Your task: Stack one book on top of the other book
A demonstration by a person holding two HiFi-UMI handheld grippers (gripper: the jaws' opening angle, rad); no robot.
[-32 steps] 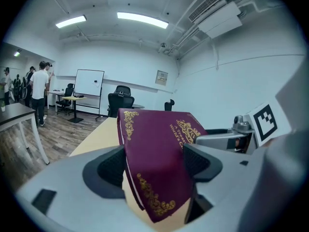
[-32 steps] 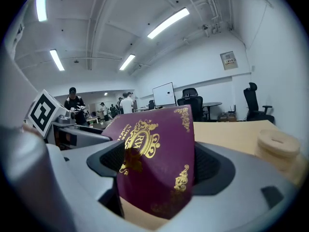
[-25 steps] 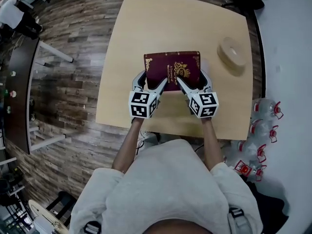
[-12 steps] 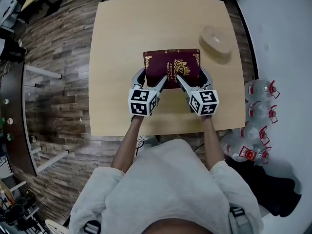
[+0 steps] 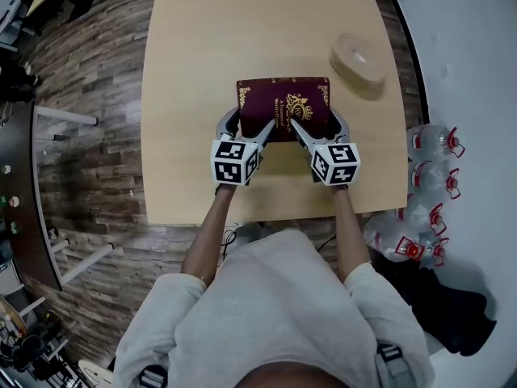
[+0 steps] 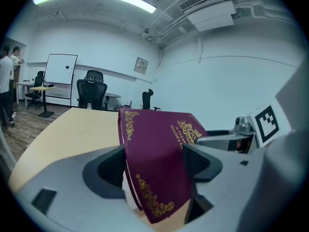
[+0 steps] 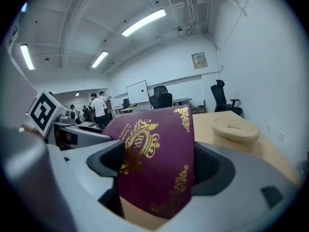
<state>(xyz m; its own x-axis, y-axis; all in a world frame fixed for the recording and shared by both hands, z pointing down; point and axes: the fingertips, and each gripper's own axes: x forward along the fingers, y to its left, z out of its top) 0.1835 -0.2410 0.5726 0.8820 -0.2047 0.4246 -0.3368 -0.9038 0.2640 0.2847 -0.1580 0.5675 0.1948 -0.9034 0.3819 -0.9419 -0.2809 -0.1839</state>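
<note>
A maroon book (image 5: 283, 106) with gold print lies near the middle of the tan table (image 5: 186, 95). Both grippers hold it at its near edge. My left gripper (image 5: 246, 129) is shut on its near left corner, and my right gripper (image 5: 317, 128) is shut on its near right corner. In the left gripper view the maroon book (image 6: 159, 139) fills the gap between the dark pads (image 6: 108, 170), with pale pages showing under the cover. The right gripper view shows the maroon book (image 7: 159, 144) clamped the same way. Only one maroon cover shows, and I cannot tell if another book lies beneath.
A tan round lidded object (image 5: 358, 59) sits on the table at the far right of the book and shows as the round object (image 7: 235, 129) in the right gripper view. Several water bottles (image 5: 428, 184) stand on the floor to the right. Office chairs (image 6: 91, 88) and people stand far off.
The head view has shifted over the table. Both grippers and the book have edged slightly away from me, still clamped together.
</note>
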